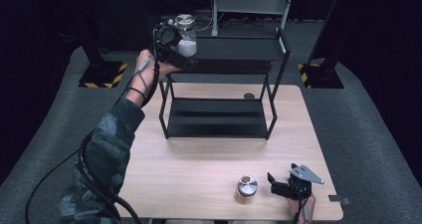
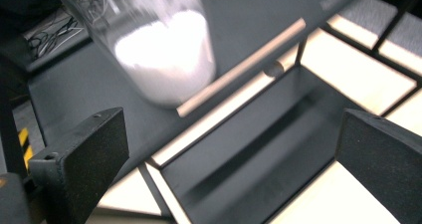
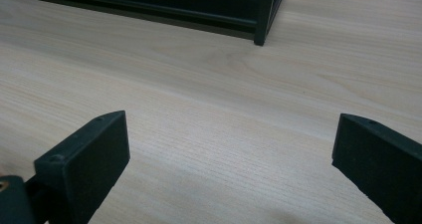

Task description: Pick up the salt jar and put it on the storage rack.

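Jar on shelf: clear jar (image 1: 187,41) half full of white powder, standing at the left end of the black rack's (image 1: 278,69) top shelf; in the left gripper view it (image 2: 164,59) sits ahead of the jaws, apart from them.
Left gripper: left gripper (image 1: 169,47) raised at the rack's upper left corner, just beside the jar; jaws spread wide, nothing between them.
Right gripper: right gripper (image 1: 287,186) low over the counter (image 1: 209,159) near its front right edge; jaws spread, only bare wood between them.
Second jar: metal-lidded jar (image 1: 246,188) upright on the counter, just left of the right gripper, not touched.
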`<state>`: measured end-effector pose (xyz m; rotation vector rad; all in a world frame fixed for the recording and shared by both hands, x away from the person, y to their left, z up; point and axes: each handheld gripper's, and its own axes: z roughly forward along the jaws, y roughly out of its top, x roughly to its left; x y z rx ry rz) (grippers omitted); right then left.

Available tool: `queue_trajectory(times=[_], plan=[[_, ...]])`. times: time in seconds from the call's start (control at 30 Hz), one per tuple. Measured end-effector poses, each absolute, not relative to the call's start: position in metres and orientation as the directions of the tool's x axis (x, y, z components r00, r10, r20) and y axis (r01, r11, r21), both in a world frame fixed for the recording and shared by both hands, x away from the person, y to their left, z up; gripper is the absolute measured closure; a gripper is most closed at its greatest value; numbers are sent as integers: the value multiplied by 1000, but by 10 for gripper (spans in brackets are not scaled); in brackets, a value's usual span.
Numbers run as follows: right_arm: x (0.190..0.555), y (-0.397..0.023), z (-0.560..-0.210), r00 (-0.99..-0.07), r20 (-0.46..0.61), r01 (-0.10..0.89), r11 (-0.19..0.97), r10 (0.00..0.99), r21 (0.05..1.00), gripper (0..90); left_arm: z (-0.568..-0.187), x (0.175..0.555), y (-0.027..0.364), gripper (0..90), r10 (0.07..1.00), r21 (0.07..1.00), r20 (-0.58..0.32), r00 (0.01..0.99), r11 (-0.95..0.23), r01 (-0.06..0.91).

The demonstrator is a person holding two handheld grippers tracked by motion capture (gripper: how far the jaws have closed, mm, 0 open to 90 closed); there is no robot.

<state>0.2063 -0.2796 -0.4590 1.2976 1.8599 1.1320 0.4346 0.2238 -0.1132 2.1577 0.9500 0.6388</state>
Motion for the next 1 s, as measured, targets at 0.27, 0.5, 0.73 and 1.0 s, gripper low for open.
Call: queue_trajectory(times=[0.27, 0.5, 0.73, 1.0], plan=[[207, -278, -458, -344, -9, 432, 167, 939, 886, 4, -139, 399, 229, 0, 707, 708, 213, 675, -588, 392], [207, -278, -458, -344, -10, 436, 169, 939, 884, 4, -171, 376, 230, 0, 660, 672, 239, 712, -642, 370], [206, -278, -458, -341, -8, 434, 165, 940, 886, 4, -215, 357, 236, 0, 618, 649, 202, 759, -665, 369], [207, -277, -457, -342, -12, 437, 170, 939, 883, 4, -280, 345, 248, 0, 626, 618, 120, 771, -654, 436]])
